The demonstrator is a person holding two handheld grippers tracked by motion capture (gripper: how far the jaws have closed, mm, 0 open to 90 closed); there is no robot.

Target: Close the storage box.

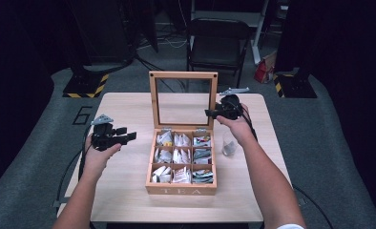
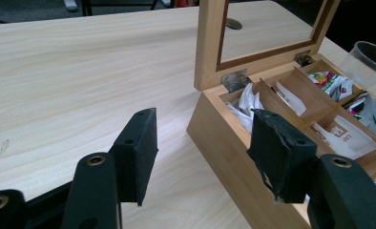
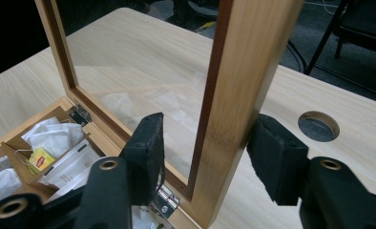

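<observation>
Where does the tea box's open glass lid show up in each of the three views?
High view: the lid stands upright at centre, behind the tea box.
Left gripper view: upper right, rising from the box's back edge.
Right gripper view: its right frame post stands between the right gripper's jaws.
Shared landmark: the metal hinges at the lid's foot.

Left of the tea box (image 1: pixel 181 188) the table (image 1: pixel 124 191) lies bare — open passage there. The upright glass lid (image 1: pixel 183 100) walls off the box's far side. A clear cup (image 1: pixel 228 143) stands just right of the box — a narrow gap between them.
</observation>
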